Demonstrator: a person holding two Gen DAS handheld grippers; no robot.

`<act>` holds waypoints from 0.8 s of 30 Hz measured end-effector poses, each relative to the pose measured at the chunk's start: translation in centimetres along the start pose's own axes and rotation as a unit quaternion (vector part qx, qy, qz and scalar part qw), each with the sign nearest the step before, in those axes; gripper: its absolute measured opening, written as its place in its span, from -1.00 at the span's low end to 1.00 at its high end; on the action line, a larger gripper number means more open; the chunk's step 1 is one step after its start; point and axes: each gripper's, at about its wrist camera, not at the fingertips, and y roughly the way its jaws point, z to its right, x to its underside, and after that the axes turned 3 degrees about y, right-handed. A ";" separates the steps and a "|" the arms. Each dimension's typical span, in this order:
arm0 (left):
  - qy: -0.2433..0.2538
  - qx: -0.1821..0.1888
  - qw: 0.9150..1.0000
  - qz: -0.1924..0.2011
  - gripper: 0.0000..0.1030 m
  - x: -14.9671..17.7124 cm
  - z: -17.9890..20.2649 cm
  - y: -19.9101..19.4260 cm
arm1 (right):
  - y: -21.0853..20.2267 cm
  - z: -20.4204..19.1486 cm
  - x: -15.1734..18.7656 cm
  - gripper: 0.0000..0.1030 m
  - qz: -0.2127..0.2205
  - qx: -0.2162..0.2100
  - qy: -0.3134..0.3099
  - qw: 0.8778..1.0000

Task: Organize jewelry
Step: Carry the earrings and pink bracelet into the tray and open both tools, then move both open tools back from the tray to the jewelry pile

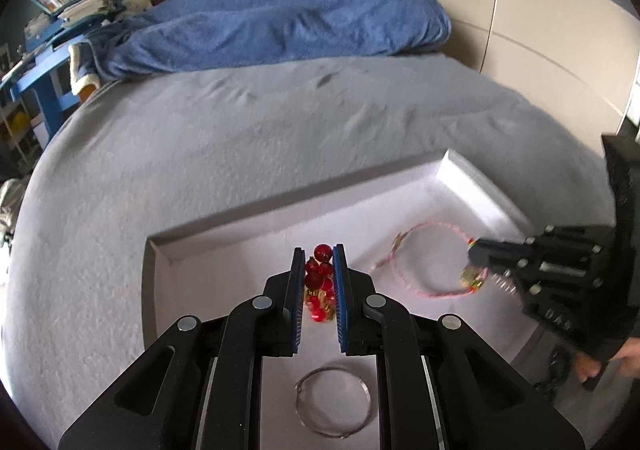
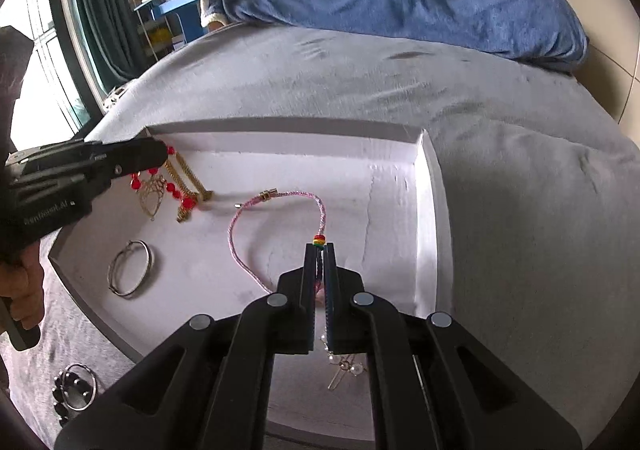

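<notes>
1. The right gripper [image 2: 319,250] pinches the pink cord bracelet [image 2: 240,218] inside the white tray [image 2: 424,186]; it looks limp and light, best held beside its rainbow bead [image 2: 319,240].
2. Beyond, the left gripper [image 1: 316,262] clamps the red bead necklace [image 2: 180,194], dangling loosely near the tray's far wall.

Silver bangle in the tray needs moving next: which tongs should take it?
Neither is free. Left tongs grip the red bead necklace; right tongs grip the pink bracelet. The silver bangle lies just below the left, so probably left, after releasing.
</notes>
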 end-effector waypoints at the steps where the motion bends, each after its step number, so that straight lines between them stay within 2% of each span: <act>1: 0.001 -0.003 1.000 -0.003 -0.72 0.2 0.0 0.2 | 0.1 0.0 0.1 -0.93 0.000 0.004 -0.001 1.000; 3: 0.006 -0.012 1.000 -0.013 -0.72 0.6 0.0 0.4 | 0.0 0.0 0.3 -0.93 0.001 0.006 -0.002 1.000; 4: 0.007 -0.017 1.000 -0.017 -0.65 0.7 0.0 0.4 | 0.0 -0.1 0.2 -0.87 0.003 0.009 -0.004 1.000; 6: 0.006 -0.023 1.000 -0.012 -0.14 1.0 0.0 0.0 | -0.3 -0.3 0.3 -0.69 0.011 0.009 -0.006 1.000; 7: 0.008 -0.028 1.000 -0.003 0.30 1.2 0.1 -0.5 | -0.4 -0.3 0.3 -0.56 0.014 0.008 -0.006 1.000; 8: 0.011 -0.030 0.999 0.011 0.49 1.4 0.2 -1.2 | -0.6 -0.3 0.3 -0.49 0.018 0.007 -0.007 1.000; 9: 0.013 -0.029 0.999 0.019 0.52 1.5 0.3 -1.6 | -1.0 -0.5 0.4 -0.38 0.023 0.005 -0.008 1.000; 13: 0.028 -0.030 0.999 0.029 0.56 2.1 1.0 -2.9 | -2.3 -0.9 0.7 -0.26 0.043 0.001 -0.015 0.999; 17: 0.034 -0.032 0.998 0.037 0.61 2.4 1.8 -4.0 | -3.5 -1.1 0.9 -0.21 0.056 0.001 -0.017 0.998; 24: 0.015 -0.025 0.998 0.059 0.69 3.8 2.4 -6.9 | -6.7 -0.5 2.4 -0.07 0.087 0.008 -0.008 0.996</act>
